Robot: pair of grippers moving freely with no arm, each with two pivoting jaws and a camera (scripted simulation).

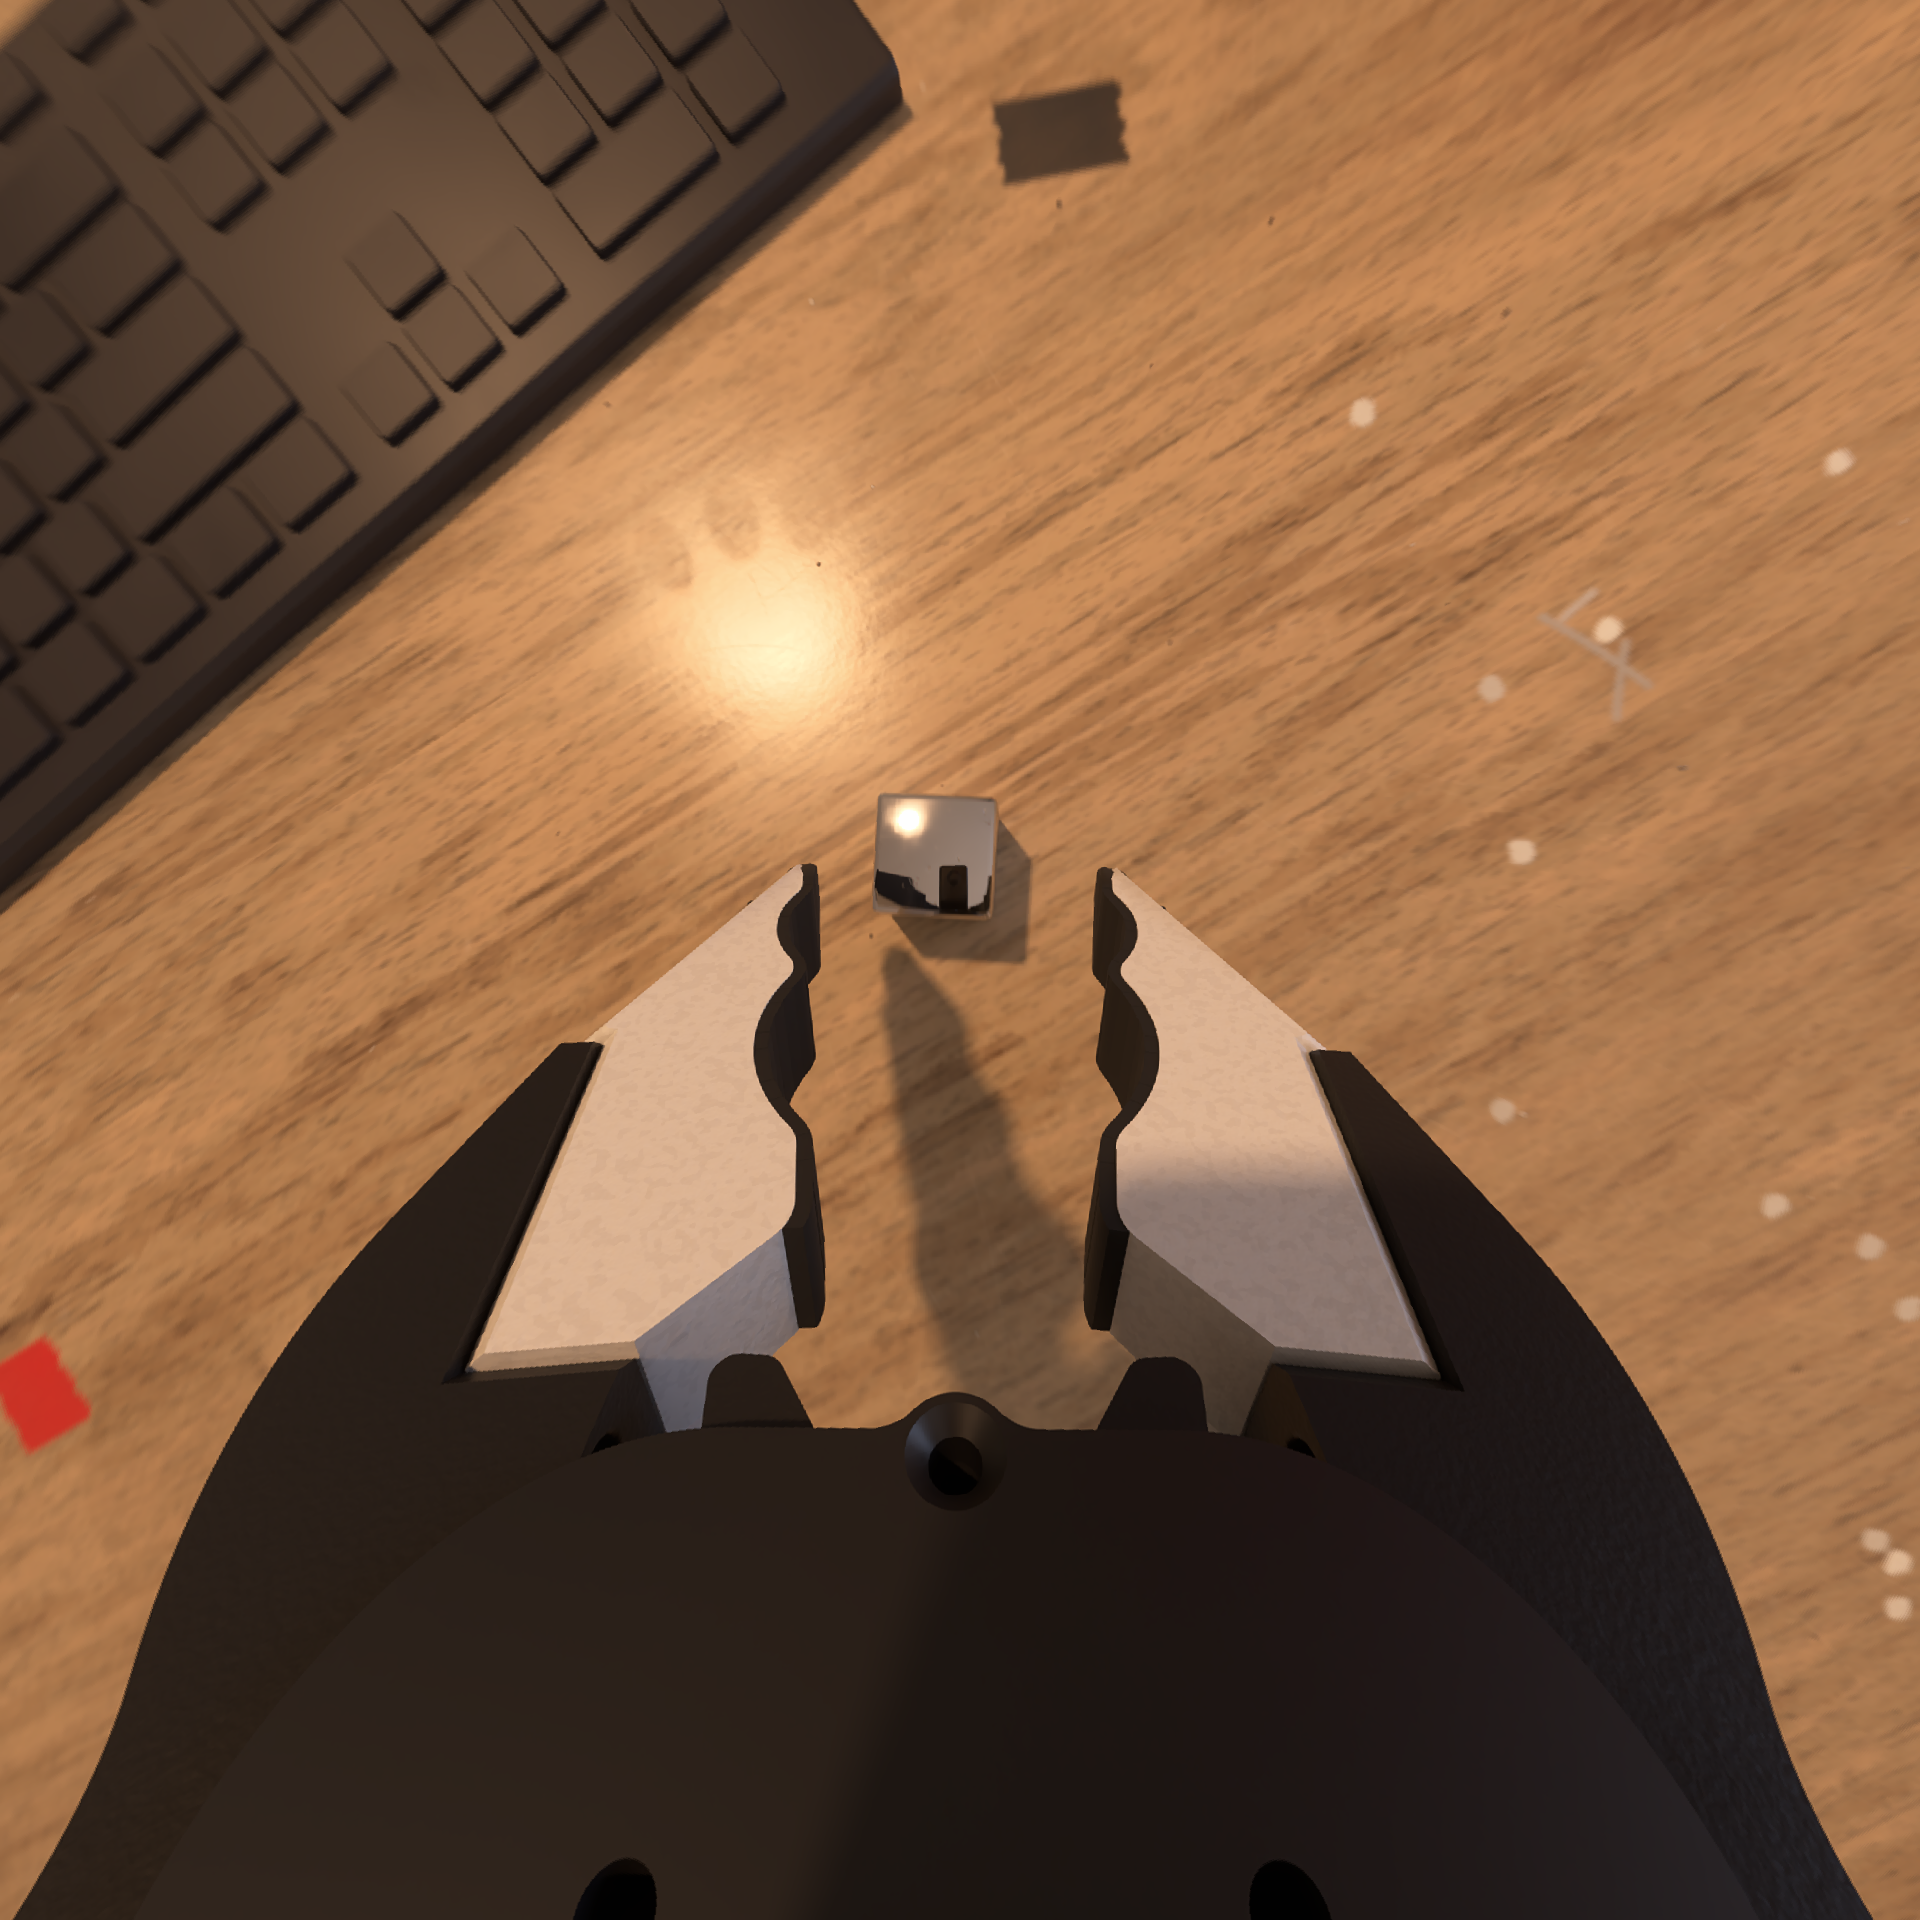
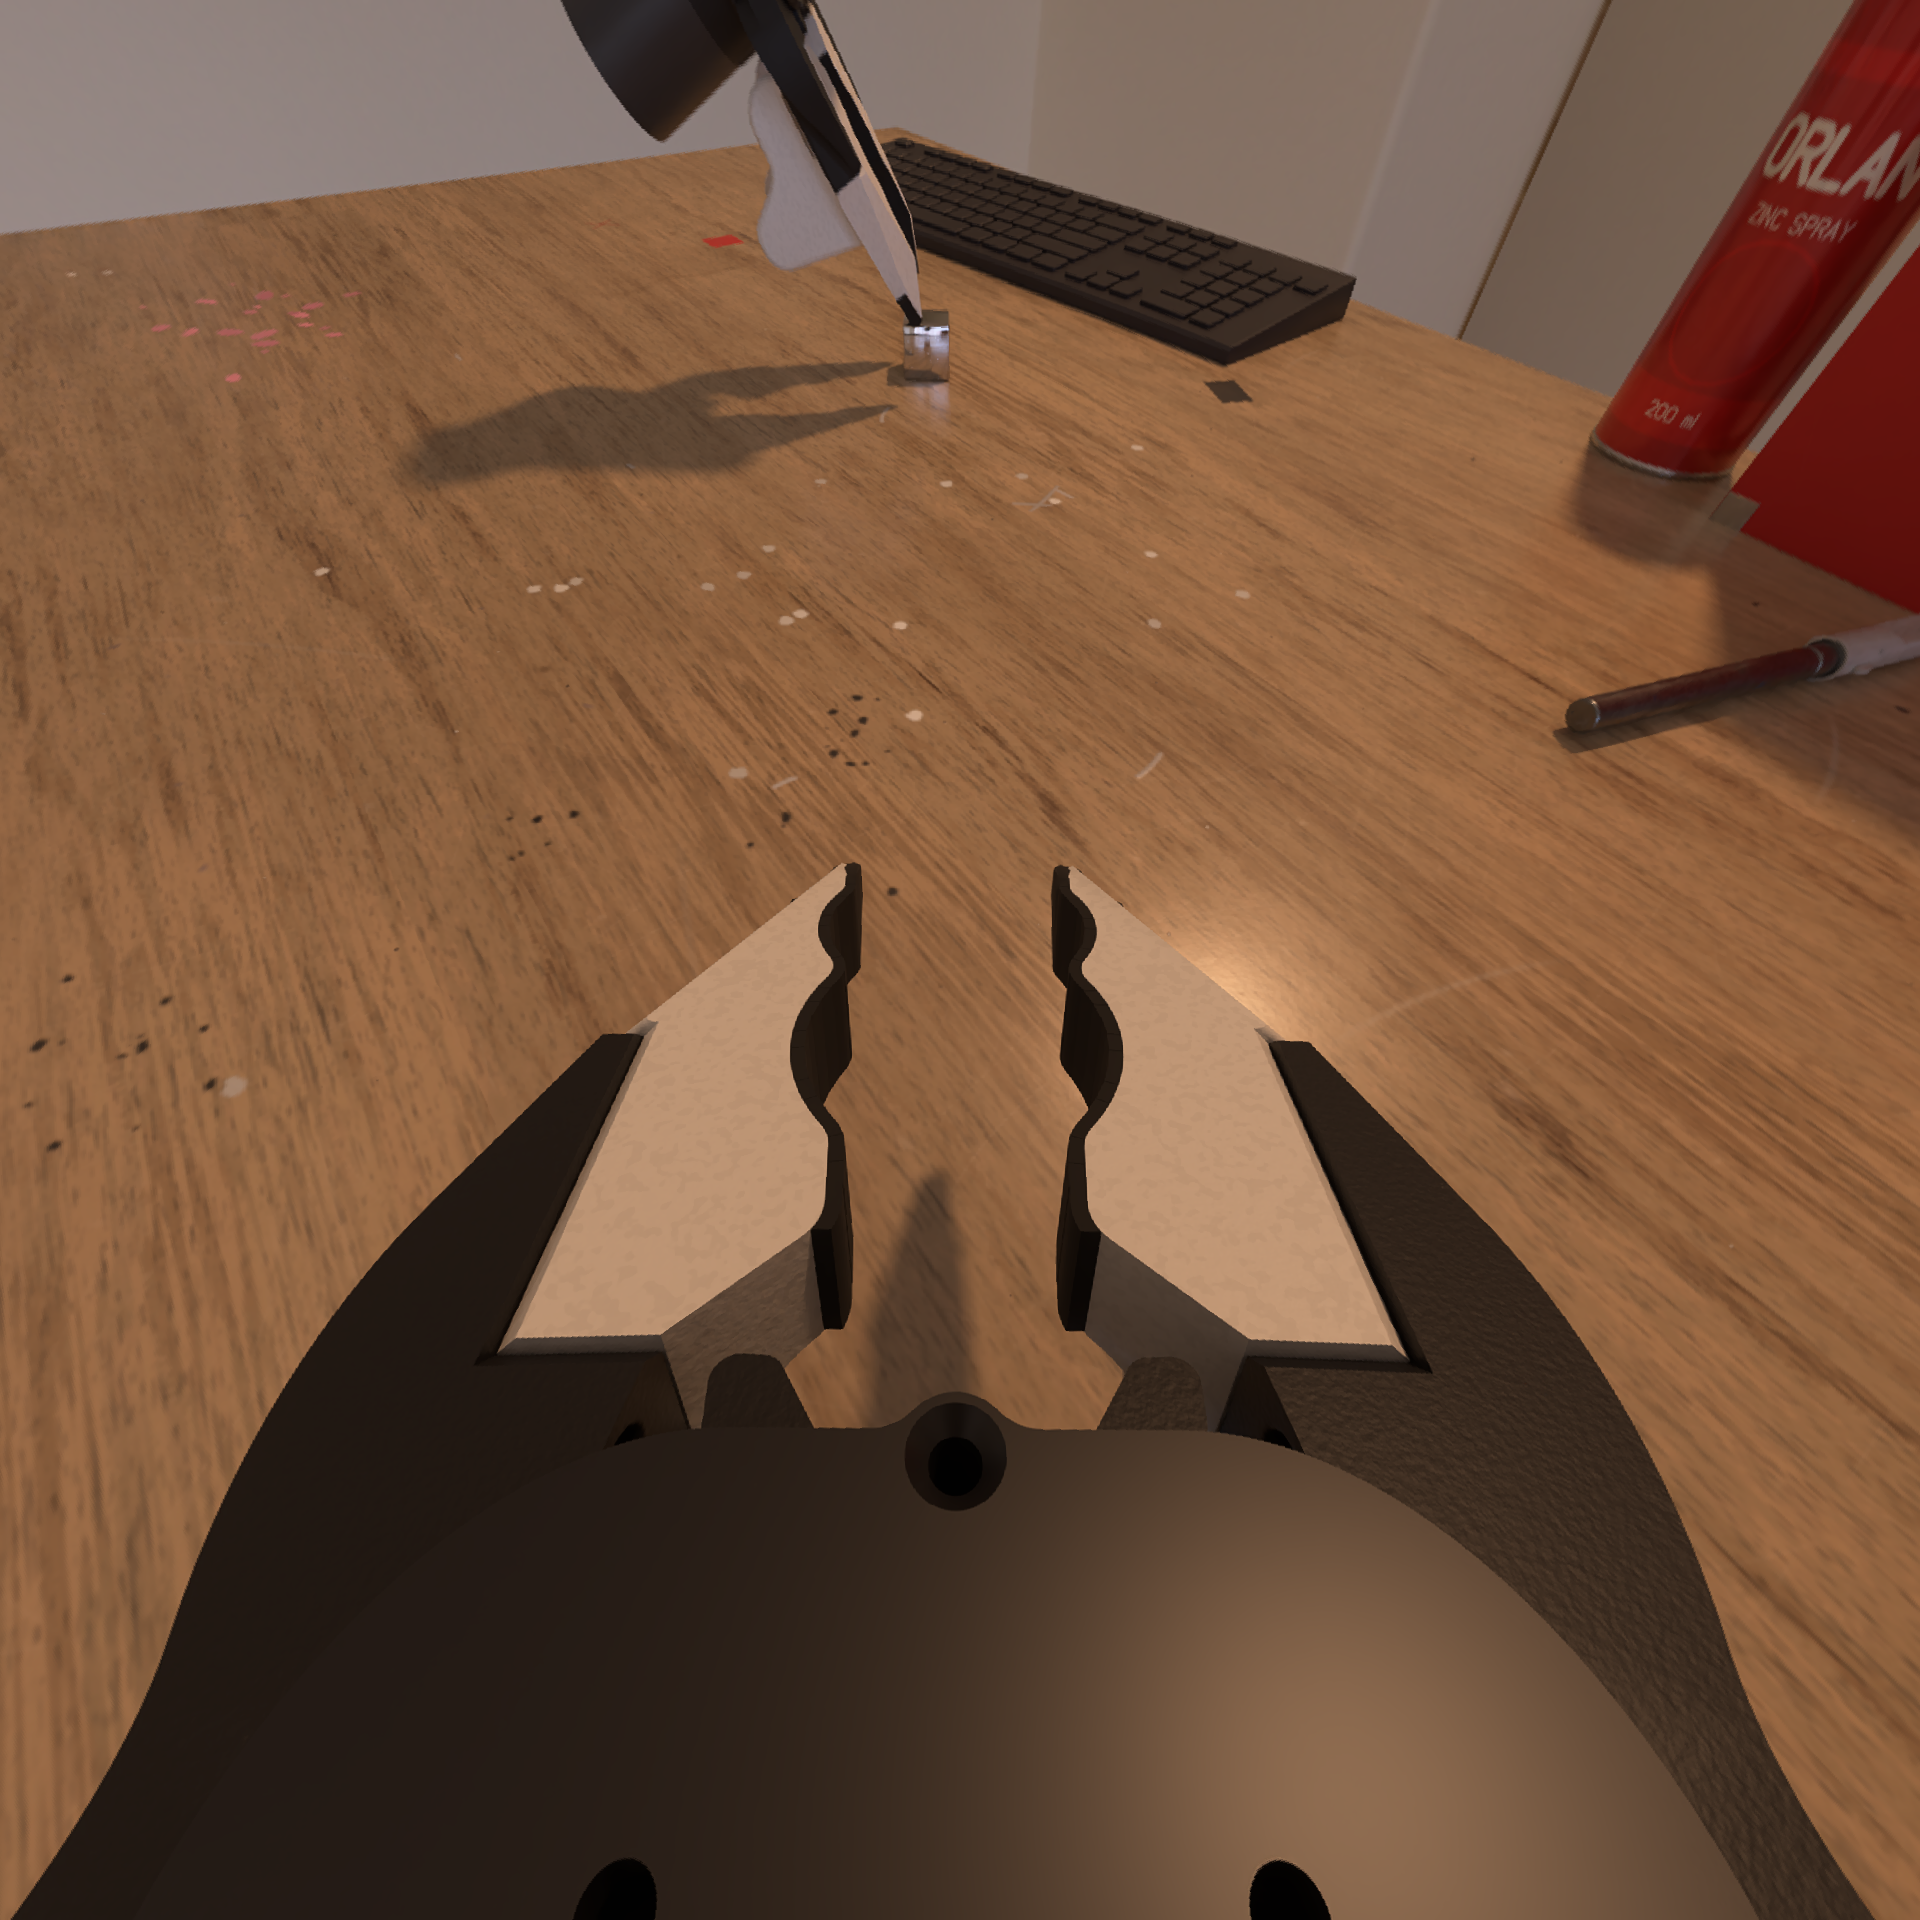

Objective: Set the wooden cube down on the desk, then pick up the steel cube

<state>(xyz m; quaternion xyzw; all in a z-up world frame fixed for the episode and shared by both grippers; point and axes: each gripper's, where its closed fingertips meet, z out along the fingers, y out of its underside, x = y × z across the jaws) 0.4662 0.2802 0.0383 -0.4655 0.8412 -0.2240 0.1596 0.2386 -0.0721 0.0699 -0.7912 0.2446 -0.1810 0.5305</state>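
Observation:
A small shiny steel cube [image 1: 936, 855] rests on the wooden desk [image 1: 1351, 312]. My left gripper [image 1: 956, 878] is open and empty, pointing down, with its fingertips just above the cube, one to each side of it. In the right wrist view the left gripper [image 2: 910, 308] hangs over the same steel cube [image 2: 926, 350] at the far middle of the desk. My right gripper [image 2: 956, 878] is open and empty, low over the near part of the desk [image 2: 416, 727]. No wooden cube shows in either view.
A black keyboard [image 1: 260, 312] lies left of and beyond the cube; it also shows in the right wrist view [image 2: 1122, 249]. A red spray can [image 2: 1766, 239] stands at the right before a red panel [image 2: 1860, 499]. A dark red rod [image 2: 1725, 681] lies near it. Small dark [image 1: 1060, 130] and red [image 1: 42, 1392] patches mark the desk.

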